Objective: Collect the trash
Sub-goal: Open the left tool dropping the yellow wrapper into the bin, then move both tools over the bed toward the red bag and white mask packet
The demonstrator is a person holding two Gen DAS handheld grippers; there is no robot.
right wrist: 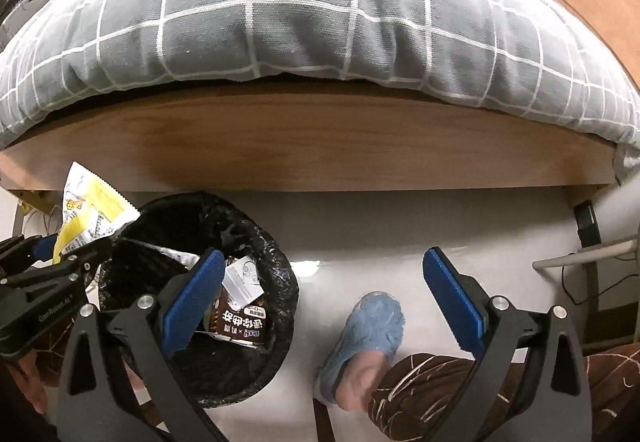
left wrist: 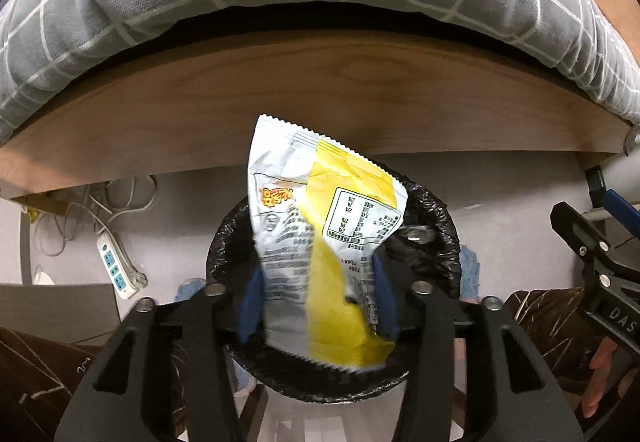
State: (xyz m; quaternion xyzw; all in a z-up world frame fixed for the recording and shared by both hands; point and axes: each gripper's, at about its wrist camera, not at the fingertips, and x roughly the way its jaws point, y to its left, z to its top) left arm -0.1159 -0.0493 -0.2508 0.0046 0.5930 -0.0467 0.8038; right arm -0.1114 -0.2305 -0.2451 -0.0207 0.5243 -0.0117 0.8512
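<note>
Left wrist: hand-held gripper point(left wrist: 316, 298) steeply downward.

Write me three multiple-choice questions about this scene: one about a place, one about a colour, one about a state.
1. Where is the yellow-and-white wrapper?
A. On the bed
B. Between the fingers of the left gripper, over the bin
C. On the floor beside the slipper

2. What colour is the bin's liner?
A. Blue
B. White
C. Black

3. How is the right gripper?
A. Open and empty
B. Shut on a wrapper
C. Shut and empty

Answers: 1 B, the left wrist view shows it flanked by both blue pads above the bin's mouth. 2 C, glossy black plastic wraps the rim. 3 A, its fingers stand wide apart with only floor between.
</note>
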